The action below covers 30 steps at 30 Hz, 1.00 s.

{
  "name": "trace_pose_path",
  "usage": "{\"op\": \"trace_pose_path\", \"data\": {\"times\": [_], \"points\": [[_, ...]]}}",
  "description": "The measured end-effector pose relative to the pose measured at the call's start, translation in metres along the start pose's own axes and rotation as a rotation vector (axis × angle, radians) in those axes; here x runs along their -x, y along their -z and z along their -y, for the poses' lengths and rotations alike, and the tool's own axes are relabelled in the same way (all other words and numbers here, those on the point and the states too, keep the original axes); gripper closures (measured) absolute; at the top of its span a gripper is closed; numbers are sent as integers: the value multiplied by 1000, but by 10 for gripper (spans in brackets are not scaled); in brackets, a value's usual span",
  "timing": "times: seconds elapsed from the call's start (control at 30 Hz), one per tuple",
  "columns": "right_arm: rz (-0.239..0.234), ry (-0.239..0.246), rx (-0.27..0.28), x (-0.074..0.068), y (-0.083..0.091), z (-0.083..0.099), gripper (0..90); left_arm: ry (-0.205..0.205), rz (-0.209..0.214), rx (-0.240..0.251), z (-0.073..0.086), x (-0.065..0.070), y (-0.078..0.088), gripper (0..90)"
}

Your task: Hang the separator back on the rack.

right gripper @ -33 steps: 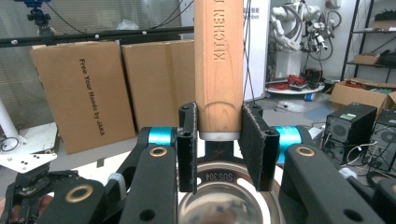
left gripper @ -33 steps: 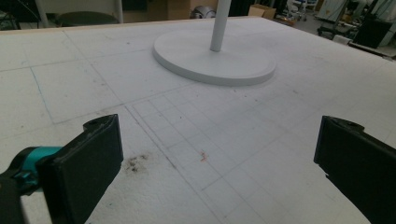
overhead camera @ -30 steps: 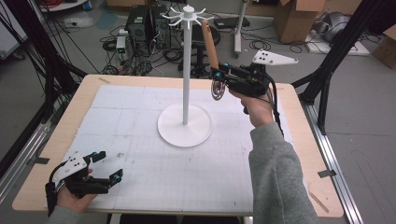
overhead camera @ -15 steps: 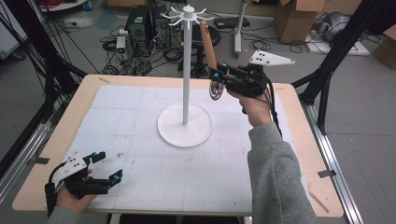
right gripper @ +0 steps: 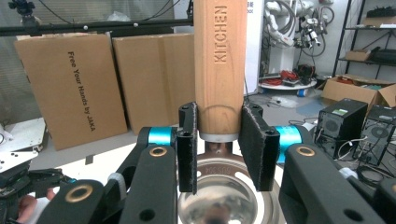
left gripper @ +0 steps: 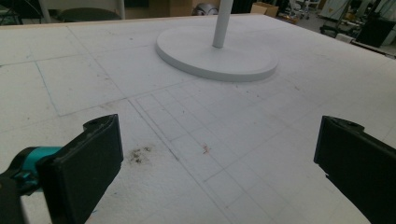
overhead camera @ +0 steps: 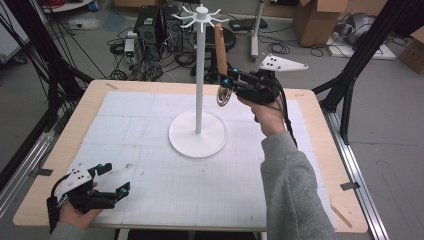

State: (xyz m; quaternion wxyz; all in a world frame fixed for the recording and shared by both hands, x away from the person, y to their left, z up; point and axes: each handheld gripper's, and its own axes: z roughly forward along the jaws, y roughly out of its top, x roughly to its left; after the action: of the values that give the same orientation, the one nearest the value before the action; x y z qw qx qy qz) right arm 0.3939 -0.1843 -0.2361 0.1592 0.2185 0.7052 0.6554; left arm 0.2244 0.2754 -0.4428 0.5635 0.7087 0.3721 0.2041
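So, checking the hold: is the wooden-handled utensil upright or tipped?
Upright: the utensil stands handle-up, metal bowl hanging below, clamped at the handle's base by the right tool.

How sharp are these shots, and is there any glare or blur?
High view: even light, slightly soft. Left gripper view: the black fingers are blurred up close, the stand base sharper. Right gripper view: "KITCHEN" on the wooden handle is crisp; the steel bowl mirrors blurry reflections.

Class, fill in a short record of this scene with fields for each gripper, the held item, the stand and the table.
Left gripper: open, low over the table's near left corner
Right gripper: shut on the utensil
Utensil: wooden handle marked KITCHEN, upright, metal bowl end below the jaws
Stand: white pole with top hooks, round base
Table: white gridded mat
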Motion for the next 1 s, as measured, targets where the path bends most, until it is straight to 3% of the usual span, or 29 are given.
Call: {"op": "trace_pose_path", "data": {"times": [0.4,0.5,0.9,1.0], "points": [[45,17,8,-2,-7,2,670,3,-5,0,1,-1,4,18],[42,11,28,-4,-8,3,588,6,-6,0,1,-1,3,18],[31,46,22,-12,-6,9,369,0,9,-2,-1,0,-3,18],[34,58,-11,-12,-6,14,305,-5,13,-3,-2,0,-5,18]]}}
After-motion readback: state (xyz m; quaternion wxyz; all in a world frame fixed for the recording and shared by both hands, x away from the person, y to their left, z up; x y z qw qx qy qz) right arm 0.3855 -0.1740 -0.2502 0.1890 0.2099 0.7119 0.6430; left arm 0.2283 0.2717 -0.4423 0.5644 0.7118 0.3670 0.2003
